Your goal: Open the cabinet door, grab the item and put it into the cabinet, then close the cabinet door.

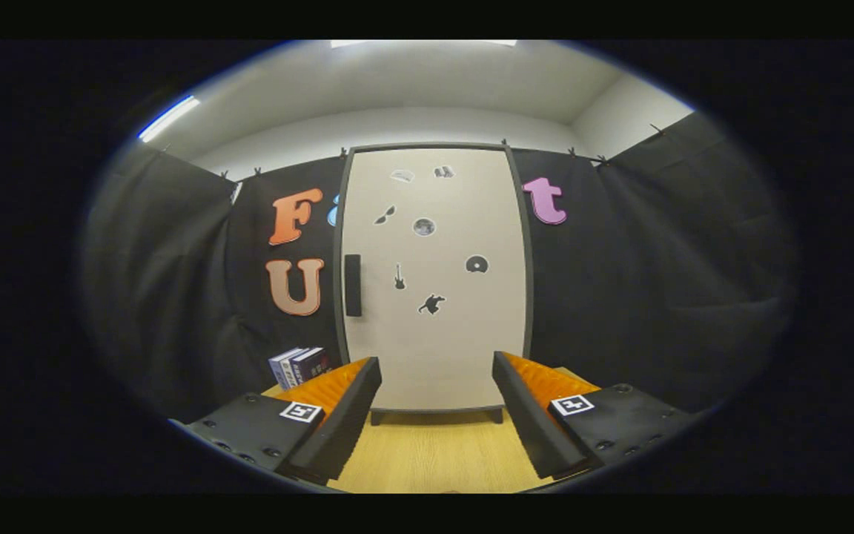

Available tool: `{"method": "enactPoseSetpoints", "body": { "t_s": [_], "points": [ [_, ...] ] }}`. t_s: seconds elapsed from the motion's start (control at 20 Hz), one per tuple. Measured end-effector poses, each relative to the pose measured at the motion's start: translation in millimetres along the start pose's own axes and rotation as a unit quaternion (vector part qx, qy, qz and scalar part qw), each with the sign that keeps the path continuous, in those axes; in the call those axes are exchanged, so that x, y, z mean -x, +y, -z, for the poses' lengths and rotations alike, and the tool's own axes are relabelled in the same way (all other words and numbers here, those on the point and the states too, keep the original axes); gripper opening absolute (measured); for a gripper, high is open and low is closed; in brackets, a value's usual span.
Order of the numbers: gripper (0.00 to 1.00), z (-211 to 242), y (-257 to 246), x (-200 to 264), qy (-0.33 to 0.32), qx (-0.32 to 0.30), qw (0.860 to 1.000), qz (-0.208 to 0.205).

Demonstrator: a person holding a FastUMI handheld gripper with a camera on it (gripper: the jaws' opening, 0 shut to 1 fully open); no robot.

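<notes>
A tall white cabinet (434, 278) with a dark frame stands straight ahead on the wooden table (434, 452), beyond my fingers. Its door is closed, with several small stickers on it and a black vertical handle (353, 285) along its left edge. Left of the cabinet, a few books (299, 366) stand upright on the table, just beyond my left finger. My gripper (436, 371) is open, its fingers spread wide, with nothing between them. It is well short of the cabinet door.
Black cloth walls close in the booth on the left, right and behind the cabinet. The table surface runs from my fingers up to the cabinet's short feet.
</notes>
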State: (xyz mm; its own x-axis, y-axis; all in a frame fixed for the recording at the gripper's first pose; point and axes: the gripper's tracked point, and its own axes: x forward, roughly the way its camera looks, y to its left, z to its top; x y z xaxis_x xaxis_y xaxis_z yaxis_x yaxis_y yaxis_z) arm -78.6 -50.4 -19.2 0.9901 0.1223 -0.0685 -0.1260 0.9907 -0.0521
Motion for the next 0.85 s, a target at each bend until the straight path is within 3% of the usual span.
{"method": "enactPoseSetpoints", "body": {
  "t_s": [0.85],
  "points": [
    [0.97, 5.5, -1.8, 1.1, 0.002, 0.001, 1.000, 0.002]
  ]
}}
